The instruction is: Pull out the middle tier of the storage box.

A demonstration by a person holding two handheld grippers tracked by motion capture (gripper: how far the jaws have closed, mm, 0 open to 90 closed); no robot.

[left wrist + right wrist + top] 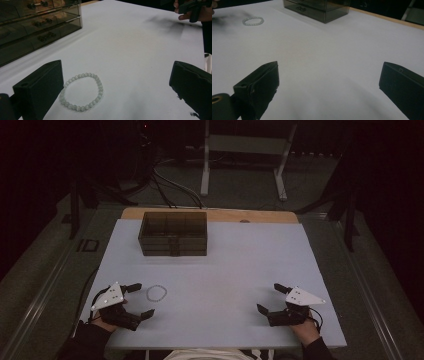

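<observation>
A pale bead bracelet (156, 293) lies flat on the white table (220, 265), near its front left. My left gripper (141, 300) rests beside it, open, with the bracelet (82, 92) just ahead of its jaws and close to the left one, not touched. At the front right my right gripper (269, 298) stands open with nothing between its jaws. From there the bracelet (253, 21) shows far off. A smoky transparent drawer box (173, 233) stands at the back of the table, its drawers closed.
The drawer box (32, 27) has small dark handles on its fronts. A wooden strip (250, 216) runs along the table's far edge. Cables (170, 185) and a white frame stand (240, 155) lie on the dark floor beyond.
</observation>
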